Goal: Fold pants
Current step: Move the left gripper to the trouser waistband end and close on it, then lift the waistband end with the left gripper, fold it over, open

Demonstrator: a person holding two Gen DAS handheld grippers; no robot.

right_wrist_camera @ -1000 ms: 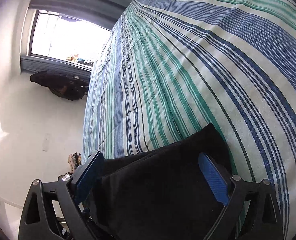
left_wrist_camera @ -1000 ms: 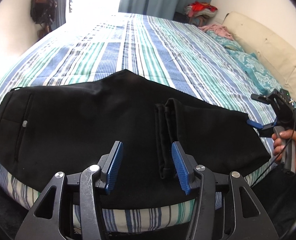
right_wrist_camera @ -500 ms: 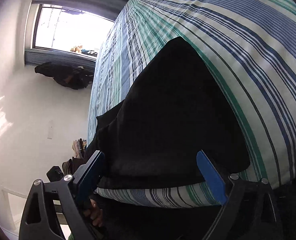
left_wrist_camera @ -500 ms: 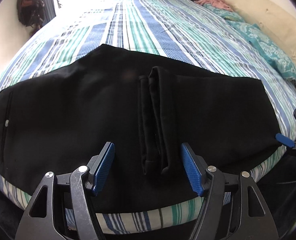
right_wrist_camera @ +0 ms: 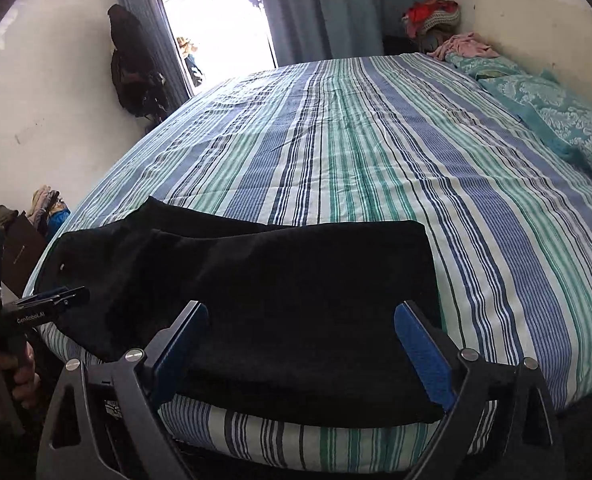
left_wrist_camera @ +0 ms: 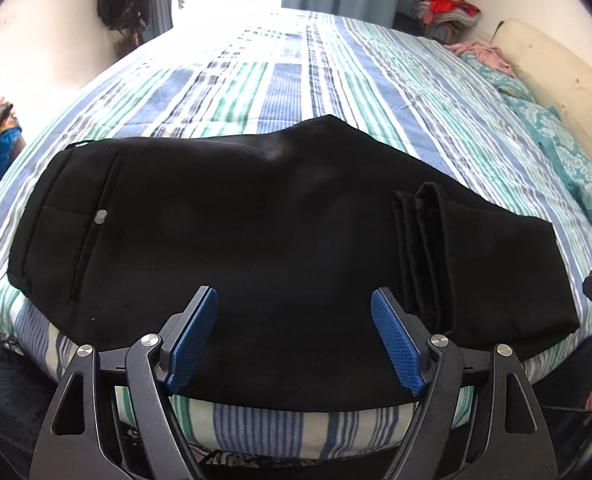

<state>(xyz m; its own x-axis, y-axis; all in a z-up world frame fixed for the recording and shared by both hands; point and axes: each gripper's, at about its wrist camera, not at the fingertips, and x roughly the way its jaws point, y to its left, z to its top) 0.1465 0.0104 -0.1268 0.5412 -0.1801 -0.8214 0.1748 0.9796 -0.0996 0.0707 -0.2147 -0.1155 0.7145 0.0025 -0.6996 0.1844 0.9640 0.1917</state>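
The black pants (left_wrist_camera: 255,240) lay along the near edge of the striped bed (left_wrist_camera: 336,92), already doubled over: the waist with its button (left_wrist_camera: 101,216) sat at the left, and the hems (left_wrist_camera: 420,248) lay across the top layer toward the right, with the fold at the far right. Both tools were empty and spread wide; the left gripper (left_wrist_camera: 293,336) hung just off the bed's edge over the middle of the cloth, and the right gripper (right_wrist_camera: 302,348) hung likewise over the folded end, neither touching fabric as far as could be seen. The cloth looked soft, limp and fairly light, likely to sag and slide layer on layer, so a pinch on one ply alone would probably peel the stack apart. The better hold seemed to be through all layers at the near corners of the folded end, where the edges were thickest, with the hems kept trapped. Much was hard to read: the black swallowed creases, so the count of layers and any wrinkles could not be made out. The near edge of the pants was hidden behind the fingers (left_wrist_camera: 191,340) in both views, and how far it overhung the mattress was unclear. Only a tip of each gripper showed in the other's view.
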